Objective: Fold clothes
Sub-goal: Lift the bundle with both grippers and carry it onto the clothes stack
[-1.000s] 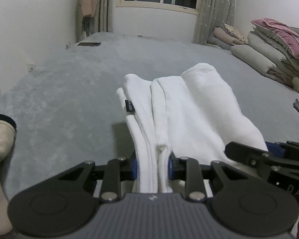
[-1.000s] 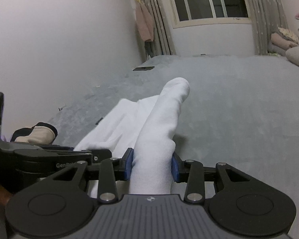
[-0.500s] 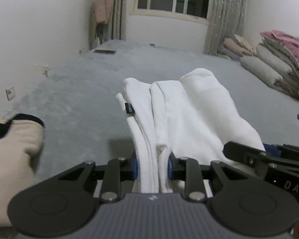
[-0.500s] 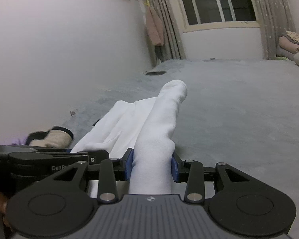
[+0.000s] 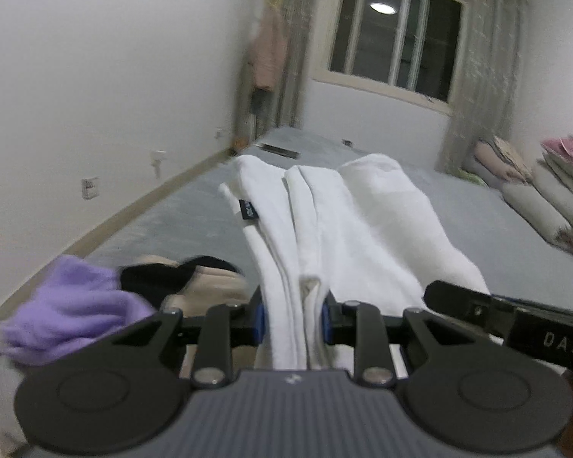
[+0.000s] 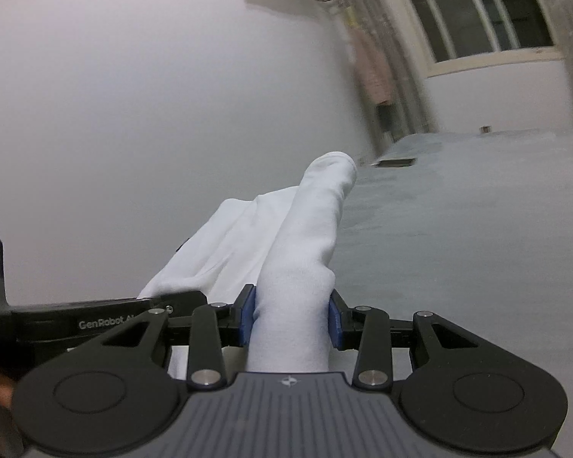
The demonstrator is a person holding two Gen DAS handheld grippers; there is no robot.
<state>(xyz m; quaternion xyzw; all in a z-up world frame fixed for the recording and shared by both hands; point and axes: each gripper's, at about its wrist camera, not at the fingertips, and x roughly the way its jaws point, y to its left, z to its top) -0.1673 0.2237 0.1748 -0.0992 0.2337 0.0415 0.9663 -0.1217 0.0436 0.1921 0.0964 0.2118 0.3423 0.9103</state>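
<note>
A folded white garment (image 5: 347, 225) with a small black label (image 5: 247, 210) is held up off the grey carpet between both grippers. My left gripper (image 5: 292, 322) is shut on its layered left edge, the blue pads pressing the folds. My right gripper (image 6: 291, 318) is shut on the thick rolled right edge of the same white garment (image 6: 305, 236). Each view shows the other gripper alongside: the right one (image 5: 515, 322) in the left wrist view, the left one (image 6: 95, 318) in the right wrist view.
Grey carpet (image 5: 458, 206) covers the floor. A purple cloth (image 5: 68, 309) and a beige and black garment (image 5: 195, 278) lie low left by the white wall (image 5: 95, 95). Stacked bedding (image 5: 546, 187) sits at right. A window (image 5: 397, 45) with curtains is ahead.
Both grippers rose and swung left towards the wall with the white garment still held. The purple cloth and the beige garment came into view under the left gripper.
</note>
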